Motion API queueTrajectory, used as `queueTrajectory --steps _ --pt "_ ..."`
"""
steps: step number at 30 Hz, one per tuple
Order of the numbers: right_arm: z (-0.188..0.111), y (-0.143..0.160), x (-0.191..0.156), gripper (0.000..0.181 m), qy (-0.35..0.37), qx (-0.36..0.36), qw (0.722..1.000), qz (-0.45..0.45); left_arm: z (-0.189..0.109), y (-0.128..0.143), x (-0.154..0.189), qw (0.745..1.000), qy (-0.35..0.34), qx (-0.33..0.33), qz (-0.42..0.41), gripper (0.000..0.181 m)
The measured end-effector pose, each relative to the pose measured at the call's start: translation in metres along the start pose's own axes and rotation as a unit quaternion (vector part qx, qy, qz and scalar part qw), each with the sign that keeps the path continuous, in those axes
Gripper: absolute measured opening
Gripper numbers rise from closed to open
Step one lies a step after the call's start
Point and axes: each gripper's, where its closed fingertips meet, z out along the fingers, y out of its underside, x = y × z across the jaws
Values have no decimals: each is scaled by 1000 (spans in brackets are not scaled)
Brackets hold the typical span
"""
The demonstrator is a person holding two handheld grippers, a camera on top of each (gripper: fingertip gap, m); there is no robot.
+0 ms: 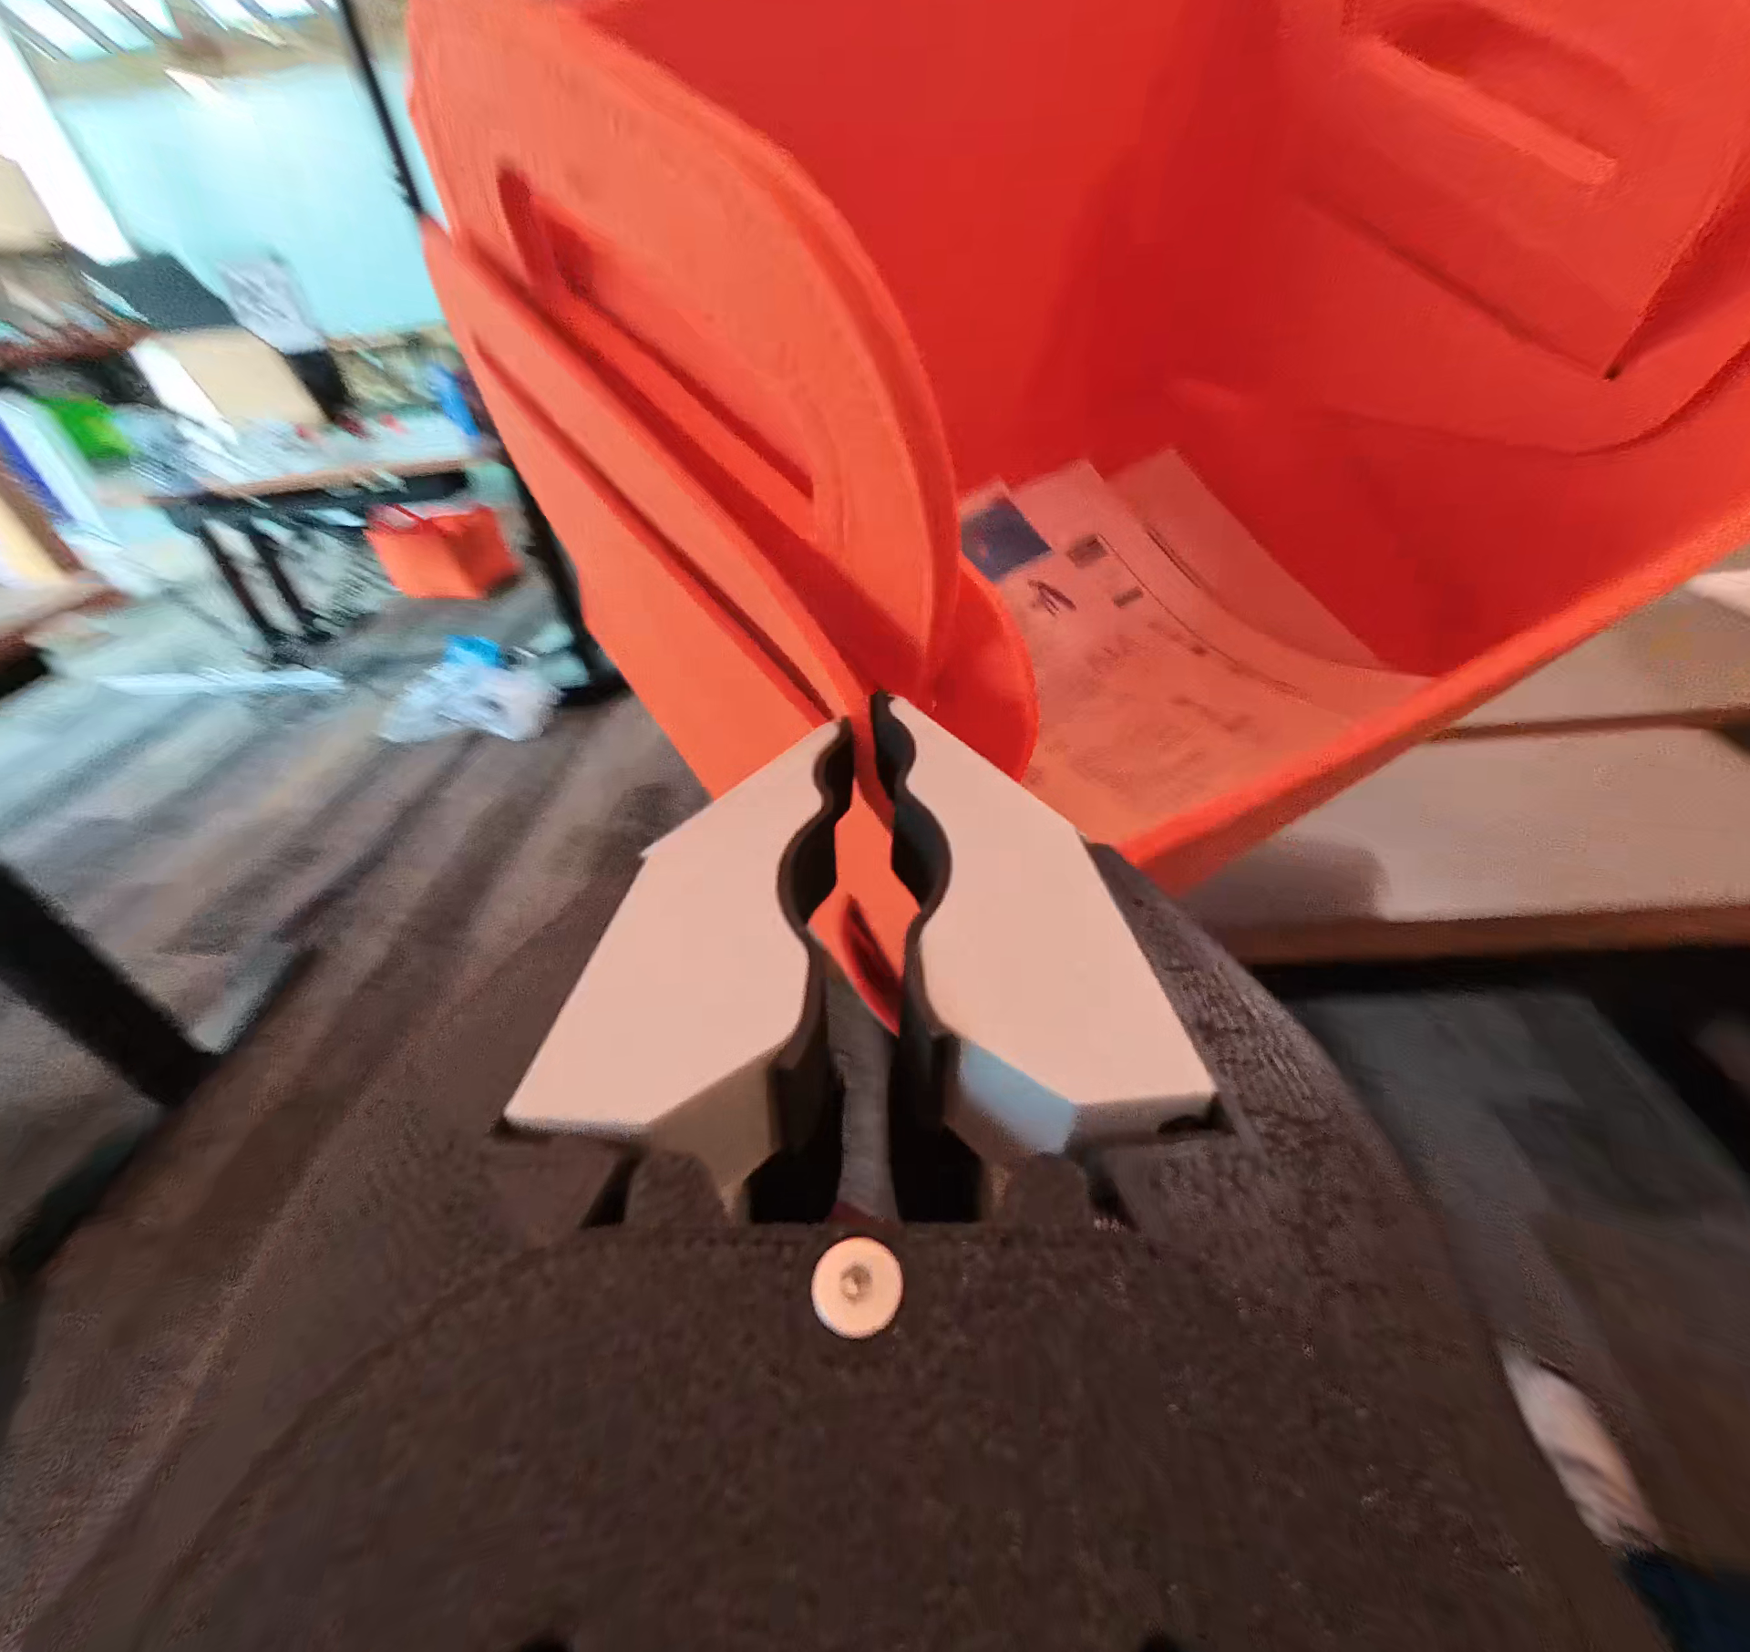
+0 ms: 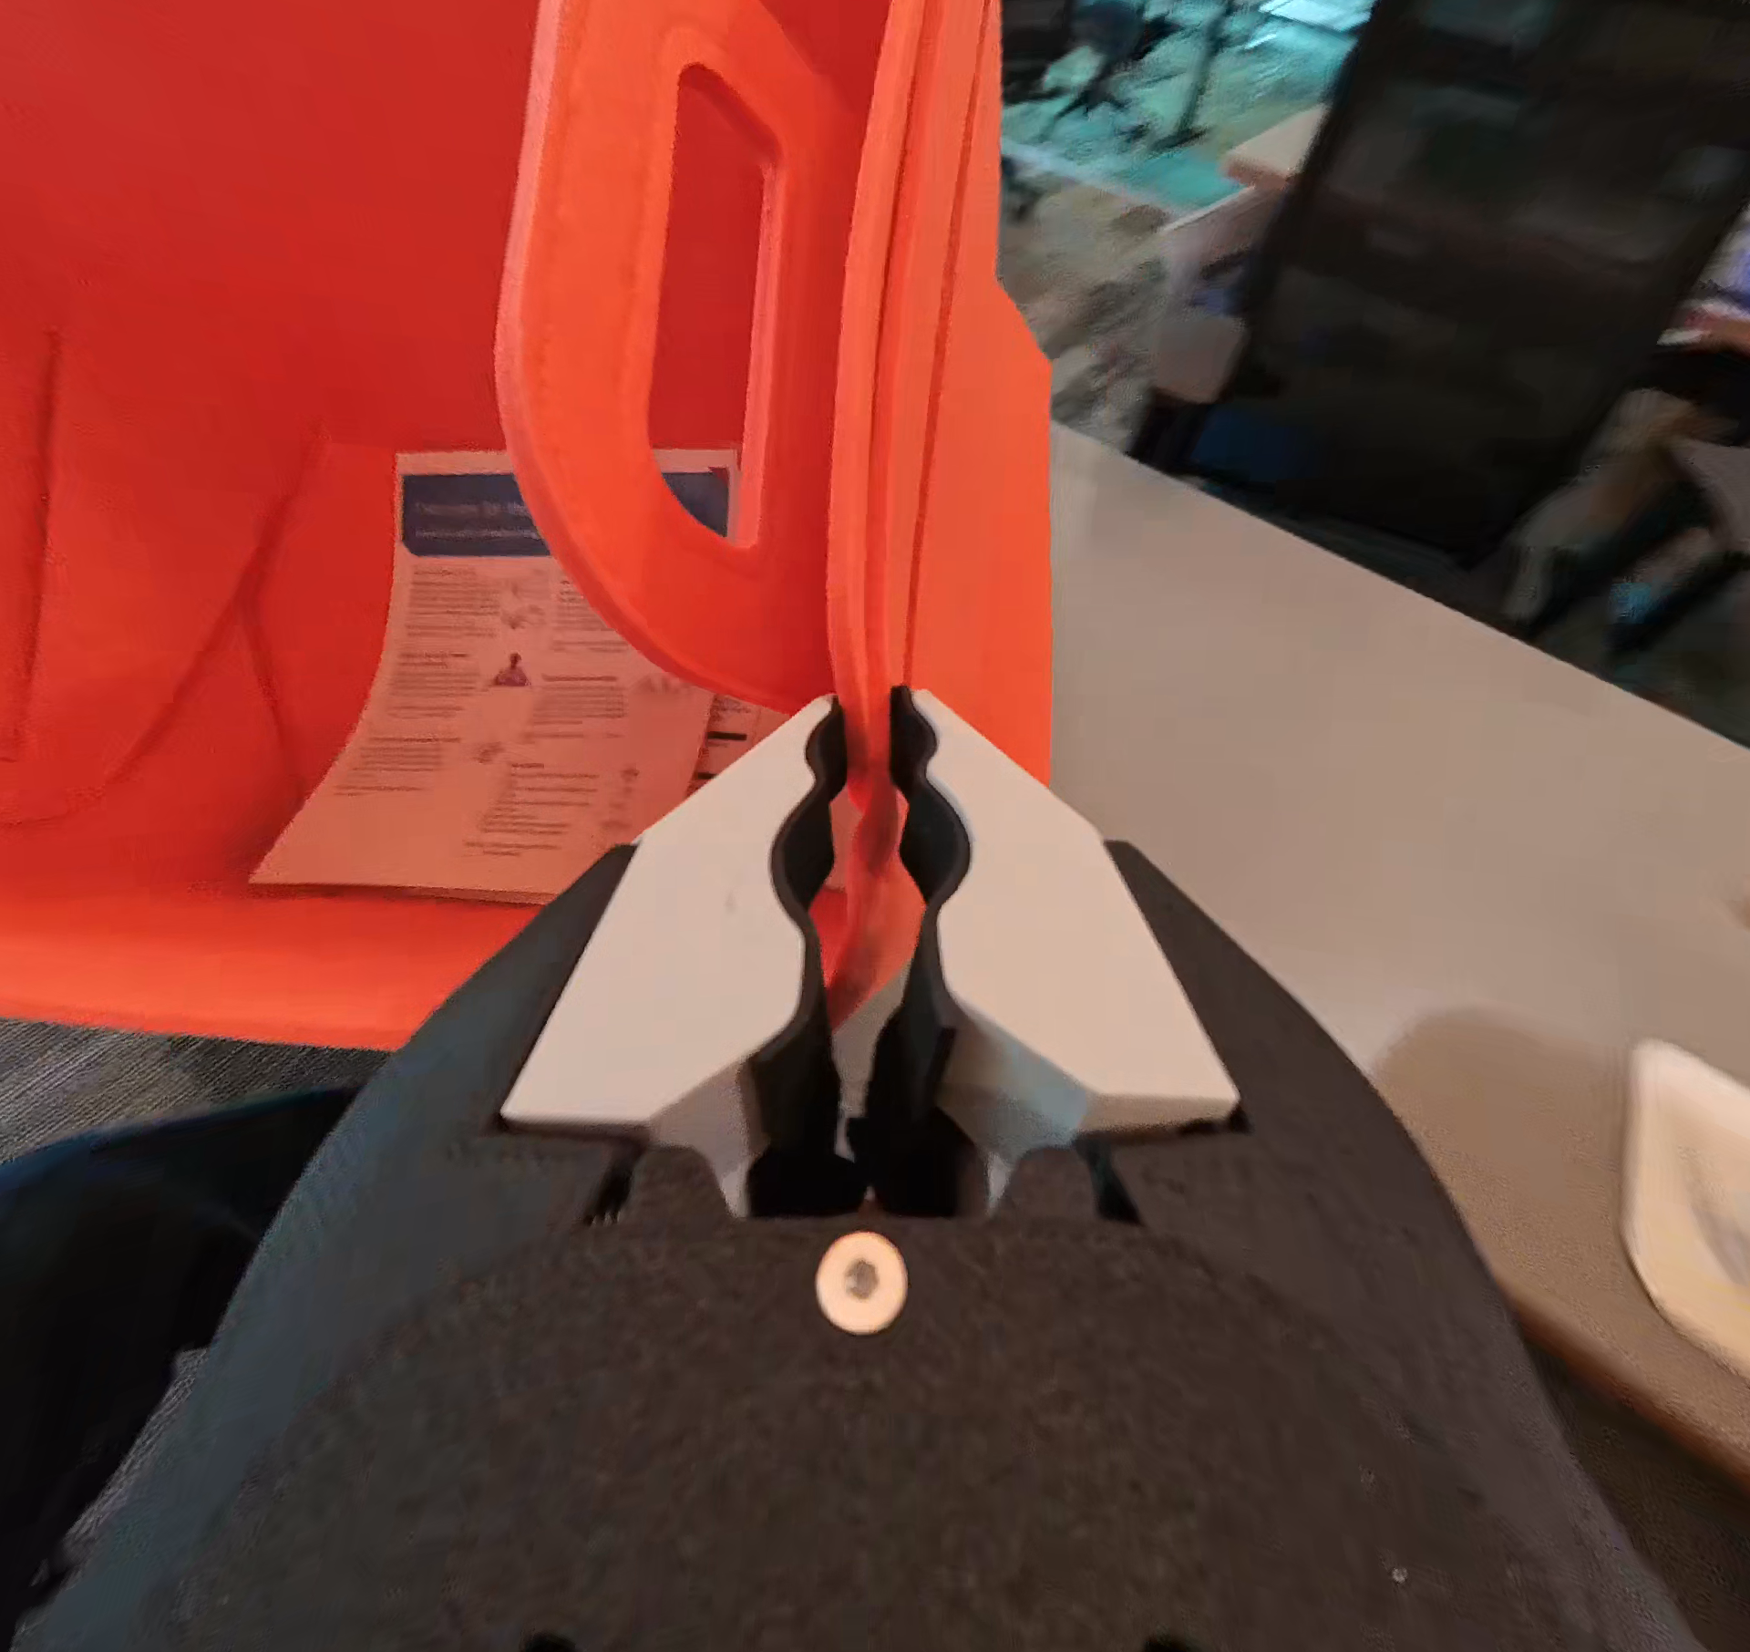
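Left gripper (image 1: 864, 726) is pinching the orange felt bag (image 1: 947, 186) by its left rim; right gripper (image 2: 866, 707) is clamping the right rim. Both are gripping opposite edges, likely keeping the mouth spread. Leaflet (image 2: 492, 688) is lying inside, over the table (image 2: 1373, 801).

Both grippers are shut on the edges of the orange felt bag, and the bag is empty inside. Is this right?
Not fully. The left gripper and right gripper are each shut on the orange felt bag, but the bag is not empty: printed paper sheets lie inside it, as the right wrist view shows.
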Motion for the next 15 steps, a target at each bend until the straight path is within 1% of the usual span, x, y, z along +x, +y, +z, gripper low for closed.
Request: queueTrajectory --steps 1,3,5,6,7,8,11,13,14,15 --pt "33 -12 7 6 -36 -18 999 -8 17 -2 -4 1000 -19 -3 13 1" --pt "94 -29 21 6 -75 -48 995 -45 48 0 -2 999 -20 -12 -27 2" --pt "152 -34 28 6 -120 -82 986 -82 76 14 0 998 -34 -28 -40 2" --pt "177 -33 33 6 -144 -104 980 -92 82 8 0 998 -36 -2 -59 1" --pt "198 -33 35 6 -173 -122 974 -84 87 4 5 997 -26 1 -70 3" --pt "218 -32 37 6 -202 -142 966 -73 93 0 10 997 -25 -5 -69 3" --pt "272 -23 46 7 -261 -202 939 -93 105 -14 33 996 2 -2 -90 8" --pt "296 -36 39 8 -325 -211 920 -51 114 -22 44 994 16 5 -104 15" --pt "308 -42 40 8 -335 -217 916 -41 118 -22 47 994 20 0 -110 18" --pt "319 -47 44 8 -336 -217 915 -53 121 -22 52 993 30 0 -116 24"
